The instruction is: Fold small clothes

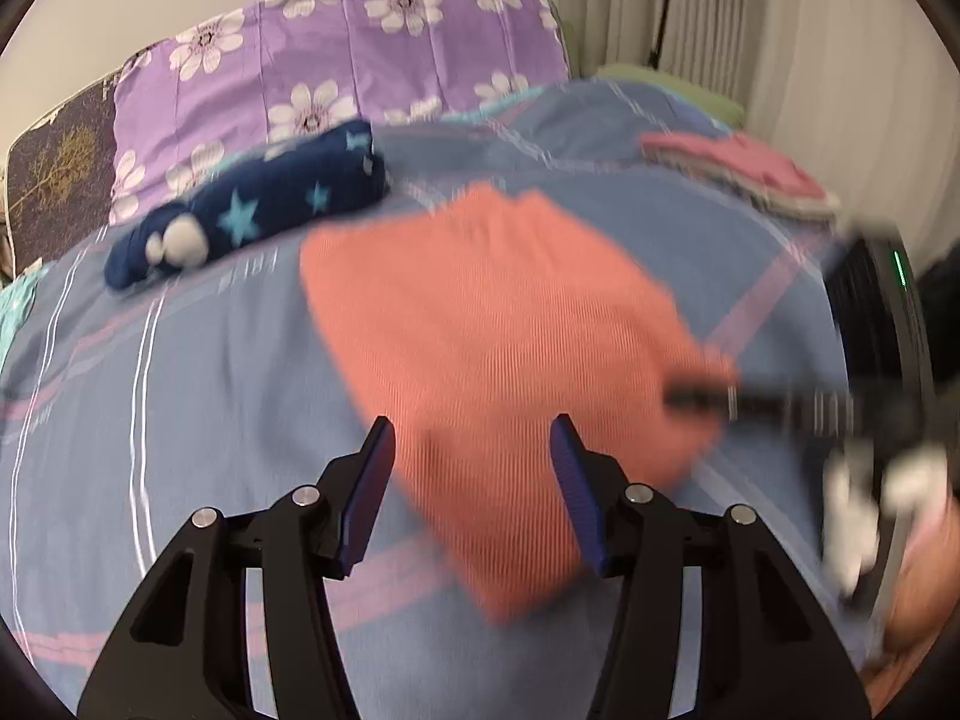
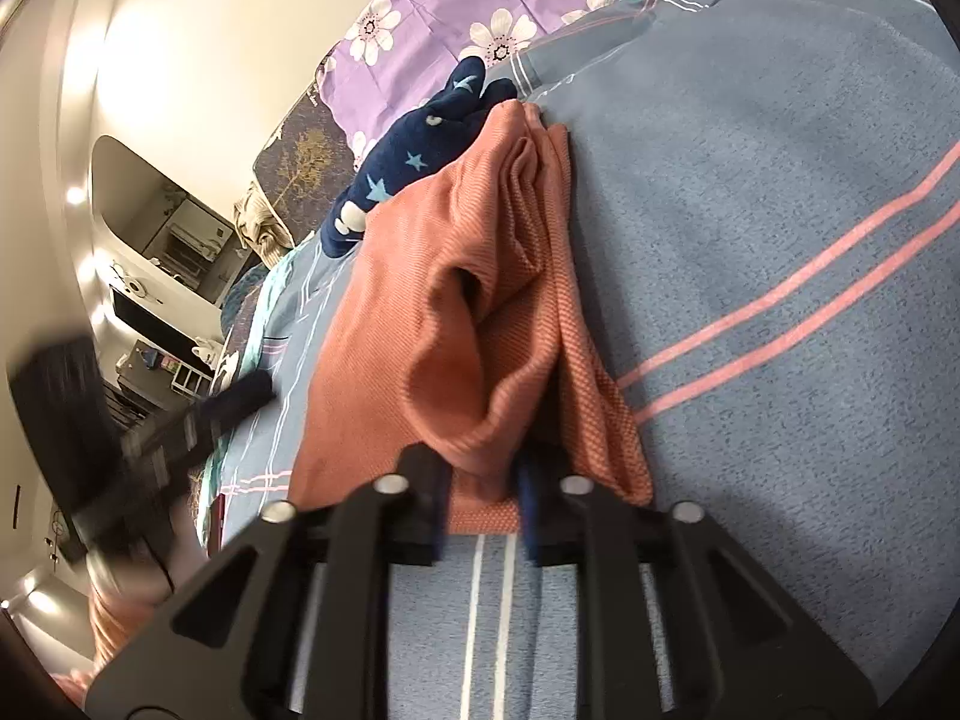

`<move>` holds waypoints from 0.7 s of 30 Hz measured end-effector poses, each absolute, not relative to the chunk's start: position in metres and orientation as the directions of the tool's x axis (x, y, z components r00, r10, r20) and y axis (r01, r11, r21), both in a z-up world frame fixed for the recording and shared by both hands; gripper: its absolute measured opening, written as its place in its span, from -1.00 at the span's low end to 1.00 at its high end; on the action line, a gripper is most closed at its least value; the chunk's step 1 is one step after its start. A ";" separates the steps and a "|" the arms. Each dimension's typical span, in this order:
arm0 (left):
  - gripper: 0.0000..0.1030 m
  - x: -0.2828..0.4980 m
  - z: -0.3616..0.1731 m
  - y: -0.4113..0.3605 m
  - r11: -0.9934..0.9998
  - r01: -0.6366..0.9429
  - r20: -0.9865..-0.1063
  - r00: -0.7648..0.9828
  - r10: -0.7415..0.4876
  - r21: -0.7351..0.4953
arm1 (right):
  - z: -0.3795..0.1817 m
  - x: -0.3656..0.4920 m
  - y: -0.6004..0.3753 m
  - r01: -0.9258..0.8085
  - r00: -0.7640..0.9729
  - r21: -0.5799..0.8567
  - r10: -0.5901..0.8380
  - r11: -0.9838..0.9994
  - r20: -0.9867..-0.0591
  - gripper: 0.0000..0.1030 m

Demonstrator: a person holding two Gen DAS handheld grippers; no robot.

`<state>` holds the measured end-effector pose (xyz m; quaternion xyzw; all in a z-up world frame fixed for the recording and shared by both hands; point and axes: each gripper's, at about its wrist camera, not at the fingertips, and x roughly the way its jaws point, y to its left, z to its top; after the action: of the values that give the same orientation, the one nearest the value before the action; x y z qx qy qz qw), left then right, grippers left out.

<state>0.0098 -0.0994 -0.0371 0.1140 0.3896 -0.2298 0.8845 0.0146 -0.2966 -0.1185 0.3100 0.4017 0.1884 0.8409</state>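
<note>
The folded orange ribbed cloth point(image 1: 498, 354) lies on the blue striped bed cover point(image 1: 180, 396). The left tongs point(image 1: 474, 474) hang spread above it, holding nothing. The right tongs point(image 2: 483, 507) sit loosely around its near edge.

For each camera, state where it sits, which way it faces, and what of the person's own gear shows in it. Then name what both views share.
Left wrist: sits behind the open left gripper, facing down across the bed at the orange garment; the right gripper blurs in from the right.
Right wrist: sits behind the right gripper, low at the garment's near edge, fabric between its fingers; the left gripper shows blurred at left.
Shared: garment, star-print bundle, purple flowered pillow.
</note>
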 end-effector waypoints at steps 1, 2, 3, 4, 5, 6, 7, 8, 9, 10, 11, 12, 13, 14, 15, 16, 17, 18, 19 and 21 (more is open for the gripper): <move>0.05 -0.001 -0.044 -0.096 0.866 0.499 -0.752 0.581 -0.311 0.027 | -0.118 0.014 -0.297 -0.070 0.607 0.673 0.567 0.736 -0.557 -0.47; 0.05 -0.011 -0.051 -0.094 0.862 0.505 -0.761 0.572 -0.305 0.034 | -0.117 0.014 -0.296 -0.073 0.609 0.669 0.564 0.740 -0.558 -0.46; 0.05 -0.017 -0.056 -0.091 0.860 0.509 -0.765 0.570 -0.300 0.042 | -0.116 0.013 -0.294 -0.074 0.610 0.665 0.561 0.743 -0.560 -0.44; 0.05 -0.022 -0.061 -0.091 0.857 0.513 -0.768 0.569 -0.294 0.052 | -0.115 0.013 -0.294 -0.075 0.611 0.661 0.558 0.747 -0.562 -0.43; 0.05 -0.026 -0.066 -0.092 0.854 0.516 -0.772 0.569 -0.285 0.065 | -0.115 0.015 -0.294 -0.073 0.611 0.658 0.555 0.749 -0.564 -0.43; 0.05 -0.027 -0.069 -0.092 0.856 0.512 -0.771 0.573 -0.277 0.072 | -0.116 0.017 -0.294 -0.071 0.612 0.656 0.552 0.752 -0.567 -0.43; 0.05 -0.027 -0.071 -0.093 0.860 0.505 -0.770 0.578 -0.269 0.078 | -0.116 0.018 -0.293 -0.067 0.613 0.654 0.549 0.754 -0.569 -0.43; 0.05 -0.025 -0.073 -0.094 0.866 0.494 -0.768 0.585 -0.261 0.081 | -0.116 0.019 -0.293 -0.064 0.614 0.651 0.544 0.756 -0.572 -0.43; 0.05 -0.022 -0.073 -0.095 0.874 0.480 -0.763 0.593 -0.257 0.079 | -0.116 0.020 -0.293 -0.062 0.616 0.649 0.540 0.759 -0.573 -0.43; 0.05 -0.020 -0.073 -0.096 0.881 0.468 -0.760 0.599 -0.253 0.075 | -0.116 0.019 -0.292 -0.060 0.618 0.646 0.537 0.761 -0.575 -0.43; 0.05 -0.016 -0.073 -0.096 0.888 0.454 -0.757 0.605 -0.247 0.073 | -0.115 0.018 -0.293 -0.058 0.621 0.644 0.532 0.763 -0.575 -0.43; 0.05 -0.016 -0.074 -0.097 0.892 0.446 -0.756 0.608 -0.241 0.074 | -0.116 0.017 -0.293 -0.057 0.624 0.644 0.531 0.763 -0.574 -0.43; 0.05 -0.014 -0.076 -0.098 0.895 0.438 -0.759 0.608 -0.232 0.078 | -0.116 0.017 -0.294 -0.055 0.625 0.646 0.531 0.761 -0.572 -0.44; 0.10 -0.013 -0.078 -0.099 0.897 0.432 -0.762 0.610 -0.217 0.091 | -0.117 0.014 -0.295 -0.051 0.625 0.652 0.533 0.757 -0.570 -0.44; 0.18 -0.013 -0.079 -0.100 0.897 0.428 -0.761 0.617 -0.203 0.108 | -0.118 0.014 -0.297 -0.049 0.625 0.657 0.536 0.753 -0.568 -0.45; 0.21 -0.014 -0.080 -0.101 0.896 0.426 -0.756 0.627 -0.188 0.130 | -0.119 0.014 -0.298 -0.046 0.624 0.661 0.539 0.749 -0.566 -0.45; 0.24 -0.015 -0.080 -0.101 0.893 0.425 -0.752 0.634 -0.179 0.147 | -0.120 0.014 -0.300 -0.045 0.623 0.666 0.541 0.745 -0.564 -0.45; 0.26 -0.017 -0.080 -0.101 0.890 0.425 -0.746 0.644 -0.168 0.166 | -0.120 0.013 -0.301 -0.044 0.623 0.667 0.543 0.743 -0.563 -0.45; 0.27 -0.019 -0.080 -0.099 0.891 0.419 -0.743 0.649 -0.162 0.172 | -0.121 0.014 -0.301 -0.044 0.622 0.667 0.543 0.743 -0.564 -0.44; 0.28 -0.021 -0.078 -0.094 0.904 0.394 -0.735 0.661 -0.153 0.166 | -0.121 0.014 -0.302 -0.043 0.621 0.666 0.542 0.744 -0.566 -0.45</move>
<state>-0.0206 -0.0944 -0.0779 0.1575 0.3827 -0.1525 0.8975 0.0139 -0.3022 -0.1209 0.3128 0.3992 0.1731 0.8443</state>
